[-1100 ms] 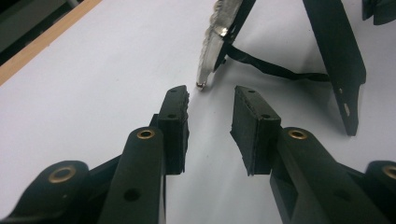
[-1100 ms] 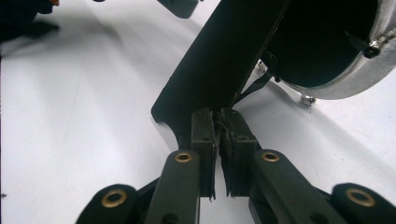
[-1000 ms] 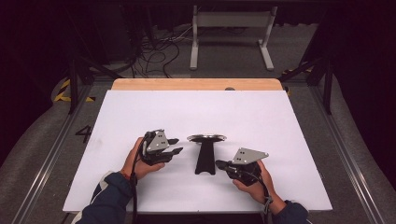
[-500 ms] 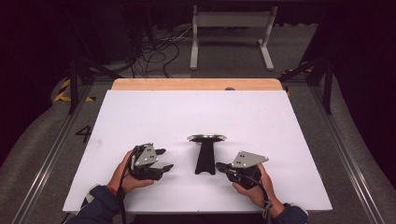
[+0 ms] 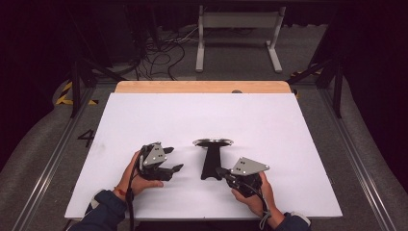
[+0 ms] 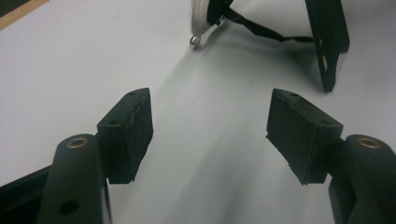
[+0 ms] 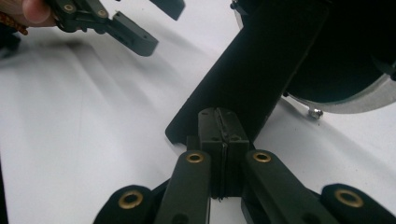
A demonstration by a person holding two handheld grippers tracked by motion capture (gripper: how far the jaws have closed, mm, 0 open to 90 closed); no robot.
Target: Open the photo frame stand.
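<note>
While the earlier high views show the left gripper (image 5: 169, 160) higher on the sheet and close to the stand's left side, it now lies nearer the near edge and well apart from the stand, its jaws having just been opening; they stand spread with only bare sheet between the pads (image 6: 132, 128). At centre, unmoved across the frames, the black stand (image 5: 211, 161) rests on the white sheet (image 5: 202, 115) that covers the table: a flat dark arm that widens toward a round disc with a bright metal rim (image 7: 364, 100). Its long axis runs near to far, the disc end pointing far and the narrow foot pointing near, toward the person. At right, the right gripper (image 5: 222, 172) keeps its place at the near end of the arm; its jaws are pressed fully together, pad against pad, and their tips (image 7: 219, 122) sit against the arm's near edge. Whether anything thin is pinched between the pads cannot be told from these views. Each gripper is carried in a hand (image 5: 137, 175) entering from the near edge.
</note>
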